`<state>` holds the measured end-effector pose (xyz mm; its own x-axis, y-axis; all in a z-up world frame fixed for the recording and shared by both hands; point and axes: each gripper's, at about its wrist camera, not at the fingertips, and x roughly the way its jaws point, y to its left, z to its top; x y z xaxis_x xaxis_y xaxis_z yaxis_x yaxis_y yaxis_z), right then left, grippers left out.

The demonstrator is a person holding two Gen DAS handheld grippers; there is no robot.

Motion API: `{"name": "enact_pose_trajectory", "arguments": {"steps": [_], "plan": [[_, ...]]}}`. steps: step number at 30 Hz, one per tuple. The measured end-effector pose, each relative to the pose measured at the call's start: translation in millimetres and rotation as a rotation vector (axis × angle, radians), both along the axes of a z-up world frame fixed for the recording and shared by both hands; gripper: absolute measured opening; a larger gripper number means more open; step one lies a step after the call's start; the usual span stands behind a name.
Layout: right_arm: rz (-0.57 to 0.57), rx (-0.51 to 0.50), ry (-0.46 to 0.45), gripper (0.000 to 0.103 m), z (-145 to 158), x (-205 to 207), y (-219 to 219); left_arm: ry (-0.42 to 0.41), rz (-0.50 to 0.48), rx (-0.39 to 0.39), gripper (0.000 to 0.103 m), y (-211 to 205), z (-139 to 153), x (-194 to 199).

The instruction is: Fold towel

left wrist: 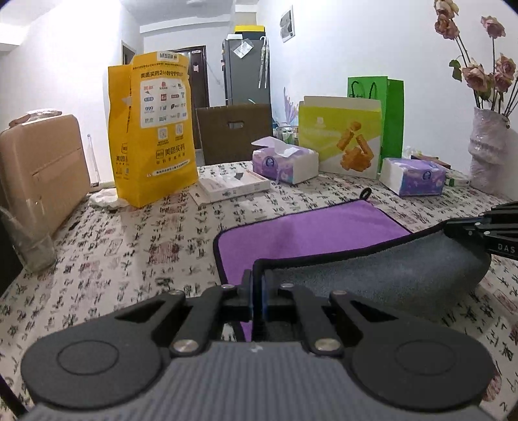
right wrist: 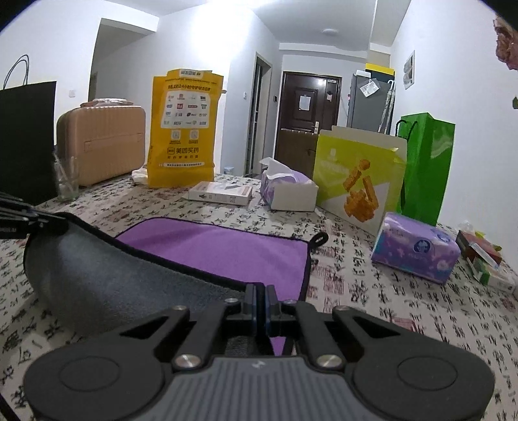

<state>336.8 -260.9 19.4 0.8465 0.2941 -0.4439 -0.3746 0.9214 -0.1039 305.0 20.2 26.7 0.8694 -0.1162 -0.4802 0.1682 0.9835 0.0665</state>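
A: Claw status?
B: left claw (left wrist: 258, 293) clenched on the towel (left wrist: 310, 233) near edge, left corner. right claw (right wrist: 260, 302) clenched on the right corner.
A: Towel position?
B: Mid table (left wrist: 129, 246). Near edge lifted, grey underside showing; purple far half flat, near 2 tissue packs (right wrist: 416, 247).

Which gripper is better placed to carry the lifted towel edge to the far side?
Neither alone: left gripper and right gripper each pinch a near corner of the towel, so both should probably move together.

White walls (right wrist: 181, 48), dark brown door (right wrist: 306, 107), grey fridge (left wrist: 246, 71), ceiling lamp (right wrist: 330, 31)
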Motion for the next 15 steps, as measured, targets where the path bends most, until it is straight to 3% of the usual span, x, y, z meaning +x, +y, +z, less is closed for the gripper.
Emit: {"name": "enact_pose_trajectory", "arguments": {"steps": [15], "plan": [[0.029,-0.004,0.044,0.004,0,70,8,0.019,0.005,0.029,0.005,7,-1,57]]}}
